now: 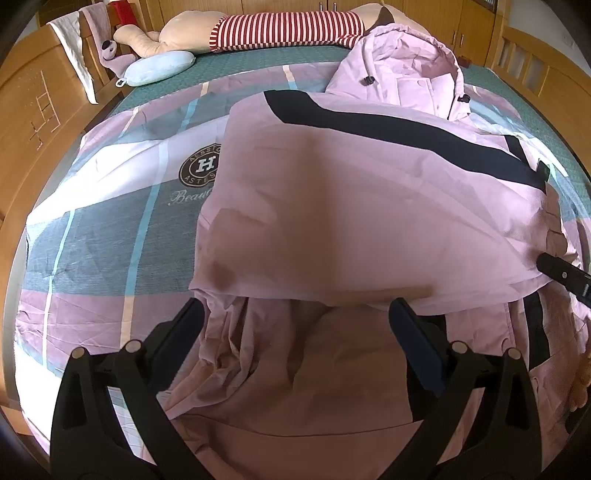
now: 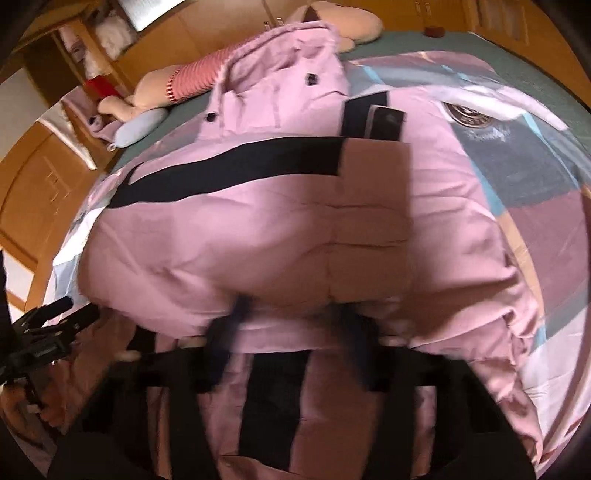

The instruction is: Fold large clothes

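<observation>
Pink jacket (image 1: pixel 369 206) with black stripes lies spread on the bed (image 1: pixel 92 236), over the plaid cover, its hood (image 1: pixel 410 70) toward the far edge by the long stuffed toy (image 1: pixel 280 29) in a red-striped shirt. A folded flap of the jacket sits on top of the body. My left claw (image 1: pixel 295 325) hangs over the near hem, jaws wide apart, nothing between them. My right claw (image 2: pixel 295 321) is blurred at the fold's near edge; jaws part open, fabric at the tips, but I cannot tell whether they pinch it.
</observation>
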Demonstrator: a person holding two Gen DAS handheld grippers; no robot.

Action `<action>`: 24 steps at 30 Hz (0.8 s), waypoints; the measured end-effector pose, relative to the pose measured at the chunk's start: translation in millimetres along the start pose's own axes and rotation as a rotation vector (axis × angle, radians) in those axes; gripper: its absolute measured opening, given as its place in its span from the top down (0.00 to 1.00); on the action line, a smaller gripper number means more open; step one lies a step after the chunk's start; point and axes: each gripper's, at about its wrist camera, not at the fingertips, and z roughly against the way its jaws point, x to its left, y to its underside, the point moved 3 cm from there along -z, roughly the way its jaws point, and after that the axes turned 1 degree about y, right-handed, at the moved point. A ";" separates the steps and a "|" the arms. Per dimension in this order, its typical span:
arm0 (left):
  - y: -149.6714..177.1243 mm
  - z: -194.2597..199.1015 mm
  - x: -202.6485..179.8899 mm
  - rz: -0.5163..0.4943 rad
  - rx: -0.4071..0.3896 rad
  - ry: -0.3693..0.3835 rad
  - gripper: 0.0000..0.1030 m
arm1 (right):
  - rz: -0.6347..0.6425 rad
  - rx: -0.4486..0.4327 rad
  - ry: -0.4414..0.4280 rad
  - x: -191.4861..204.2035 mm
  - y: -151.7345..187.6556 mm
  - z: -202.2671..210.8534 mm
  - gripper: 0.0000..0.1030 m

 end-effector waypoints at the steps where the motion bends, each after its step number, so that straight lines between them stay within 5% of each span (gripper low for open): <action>1: 0.2 -0.1 -0.3 -0.001 0.000 0.000 0.02 | 0.014 -0.024 0.019 1.5 -0.1 2.3 0.69; 4: 0.8 -0.9 -1.6 -0.008 0.003 0.000 0.02 | 0.018 -0.083 0.029 1.3 -6.0 11.8 0.84; 14: 3.1 -3.4 -4.8 -0.024 0.014 -0.002 0.02 | -0.032 -0.170 0.079 -10.5 -15.7 28.3 0.89; 16: 3.4 -3.2 -5.4 -0.028 0.013 -0.003 0.02 | -0.042 -0.198 0.137 -15.4 -16.3 35.2 1.00; 18: 3.4 -3.5 -5.9 -0.029 0.014 -0.003 0.02 | -0.054 -0.206 0.172 -24.8 -17.9 38.5 1.00; 21: 3.6 -3.6 -6.3 -0.029 0.014 -0.003 0.02 | -0.134 -0.132 0.076 -37.6 -16.5 27.6 1.00; 23: 4.3 -3.9 -6.7 -0.031 0.015 -0.004 0.02 | -0.199 -0.056 0.001 -42.8 -12.1 15.3 0.91; 24: 4.6 -4.0 -6.9 -0.033 0.017 -0.004 0.02 | -0.213 -0.036 -0.015 -43.5 -10.8 12.5 0.72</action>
